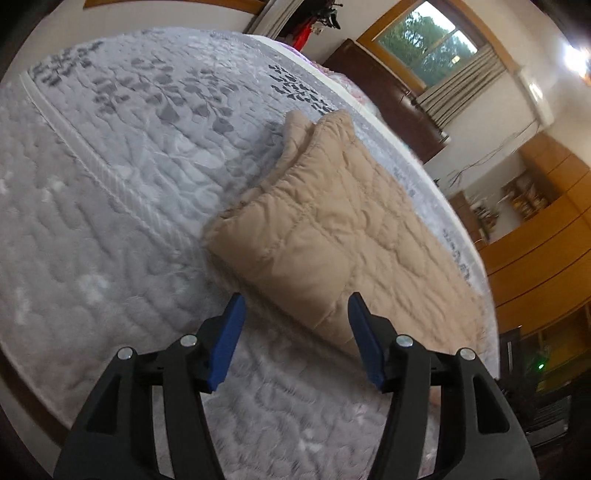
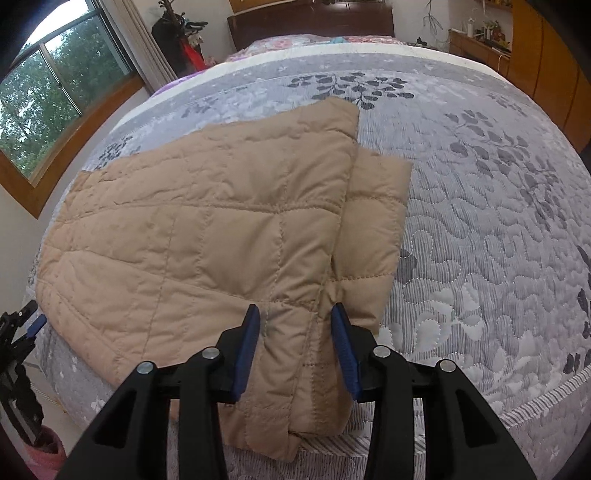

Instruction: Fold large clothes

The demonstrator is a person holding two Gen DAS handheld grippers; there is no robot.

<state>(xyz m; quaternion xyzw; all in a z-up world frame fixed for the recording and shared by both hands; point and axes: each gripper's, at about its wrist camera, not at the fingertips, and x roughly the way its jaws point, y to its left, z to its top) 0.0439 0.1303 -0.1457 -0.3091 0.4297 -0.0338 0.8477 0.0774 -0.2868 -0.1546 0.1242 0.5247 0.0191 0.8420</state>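
Note:
A beige quilted jacket [image 2: 207, 236] lies folded on the grey floral bedspread [image 2: 480, 229], with a narrower layer sticking out on its right side. My right gripper [image 2: 295, 319] is at the jacket's near edge, its blue pads closed on a thick fold of fabric that puckers beside the right pad. In the left wrist view the jacket [image 1: 332, 229] stretches away to the right. My left gripper [image 1: 296, 308] stands open just short of its near corner, with nothing pinched. One of its blue fingers [image 2: 37, 323] shows at the far left of the right wrist view.
The bed's near edge [image 2: 535, 410] runs just below my right gripper. A dark wooden headboard [image 2: 310, 20] and pink bedding are at the far end. A window [image 2: 48, 85] is on the left, wooden cabinets [image 2: 532, 48] on the right. A pink object [image 2: 44, 454] sits on the floor.

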